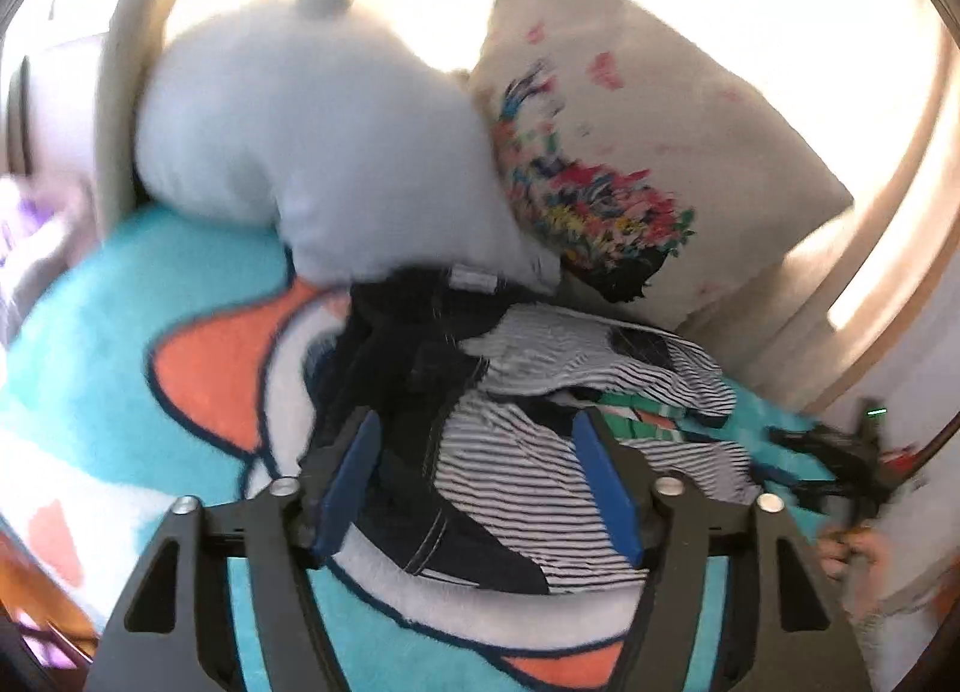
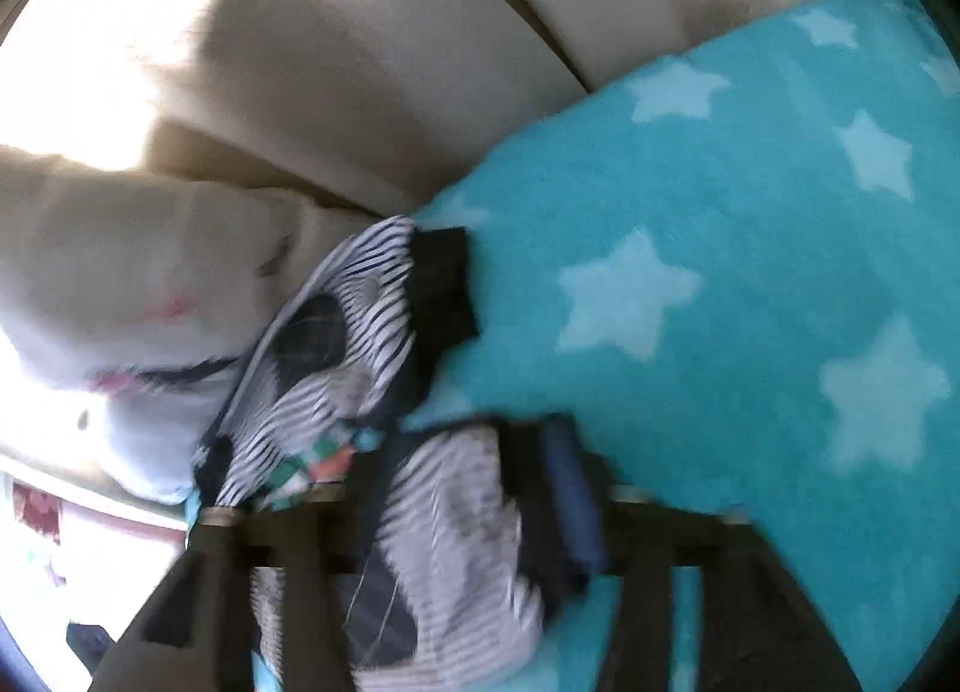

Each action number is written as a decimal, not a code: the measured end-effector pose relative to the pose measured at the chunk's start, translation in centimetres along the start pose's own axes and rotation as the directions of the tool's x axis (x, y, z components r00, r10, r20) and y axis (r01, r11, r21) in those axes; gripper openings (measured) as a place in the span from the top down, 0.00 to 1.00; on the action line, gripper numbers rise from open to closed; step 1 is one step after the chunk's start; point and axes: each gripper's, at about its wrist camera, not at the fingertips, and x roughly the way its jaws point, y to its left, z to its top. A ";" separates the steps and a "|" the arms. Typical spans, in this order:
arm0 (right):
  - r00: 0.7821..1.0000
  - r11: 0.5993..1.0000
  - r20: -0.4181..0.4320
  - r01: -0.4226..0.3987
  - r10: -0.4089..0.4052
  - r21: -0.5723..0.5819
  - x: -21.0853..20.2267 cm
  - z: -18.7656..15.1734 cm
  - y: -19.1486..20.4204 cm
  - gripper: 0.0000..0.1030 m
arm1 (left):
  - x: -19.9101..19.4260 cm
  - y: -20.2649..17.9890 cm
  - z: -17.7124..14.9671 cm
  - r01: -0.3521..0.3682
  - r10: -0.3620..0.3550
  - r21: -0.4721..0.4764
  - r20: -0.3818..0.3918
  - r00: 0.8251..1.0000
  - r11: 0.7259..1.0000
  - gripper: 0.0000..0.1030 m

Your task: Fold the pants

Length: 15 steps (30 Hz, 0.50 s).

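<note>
On a teal fleece blanket [image 1: 90,296] beside two pillows, the pants [image 1: 480,440], dark with striped and patterned cloth, lay in a crumpled heap, no fold apparent; the folding seemed barely begun. Bunched as they were, their long axis and heading could not be read. The left gripper [image 1: 477,452] hung spread above them. The right gripper [image 2: 432,518], blurred, appeared to pinch striped cloth.

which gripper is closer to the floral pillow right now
Right, probably. The right gripper sits in the striped clothes beside the floral pillow; the left gripper hovers open farther back over the pile.
</note>
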 end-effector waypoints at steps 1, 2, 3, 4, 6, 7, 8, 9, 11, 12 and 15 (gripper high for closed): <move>0.999 0.999 0.038 0.005 -0.004 -0.039 -1.2 -1.2 0.8 0.27 | -0.6 -0.9 -0.4 -0.039 0.038 0.028 0.043 0.998 0.999 0.23; 0.998 0.998 0.059 0.008 -0.004 -0.063 -1.3 -2.2 0.9 0.26 | -1.3 -1.9 -1.0 -0.085 0.079 0.056 0.095 0.992 0.995 0.17; 0.997 0.996 0.083 0.012 -0.005 -0.093 -1.5 -3.3 1.2 0.24 | -1.8 -2.5 -1.4 -0.114 0.103 0.073 0.133 0.986 0.991 0.14; 0.995 0.993 0.100 0.015 -0.004 -0.115 -2.2 -4.3 0.6 0.23 | -2.3 -3.1 -2.0 -0.140 0.124 0.087 0.169 0.978 0.986 0.12; 0.993 0.989 0.119 0.021 -0.004 -0.147 -3.3 -5.6 0.5 0.23 | -2.7 -3.9 -2.9 -0.169 0.147 0.105 0.191 0.971 0.980 0.11; 0.992 0.986 0.126 0.025 -0.004 -0.164 -3.4 -6.5 0.4 0.23 | -2.7 -4.1 -3.3 -0.177 0.155 0.113 0.186 0.970 0.978 0.10; 0.991 0.982 0.134 0.033 -0.007 -0.186 -3.0 -7.6 0.9 0.23 | -2.6 -4.3 -3.5 -0.181 0.159 0.121 0.175 0.972 0.976 0.10; 0.990 0.979 0.139 0.042 -0.014 -0.200 -2.7 -8.1 1.4 0.23 | -2.4 -4.4 -3.8 -0.185 0.164 0.126 0.158 0.974 0.975 0.10; 0.990 0.974 0.136 0.061 -0.032 -0.216 -2.1 -9.3 1.2 0.22 | -2.2 -4.4 -4.1 -0.189 0.171 0.130 0.135 0.976 0.973 0.10; 0.991 0.973 0.125 0.065 -0.038 -0.223 -1.8 -9.8 1.3 0.22 | -2.2 -4.3 -4.3 -0.192 0.176 0.130 0.125 0.976 0.973 0.10; 0.996 0.976 0.084 0.053 -0.036 -0.211 -1.2 -10.7 0.7 0.22 | -2.0 -4.2 -4.5 -0.202 0.189 0.137 0.103 0.977 0.970 0.10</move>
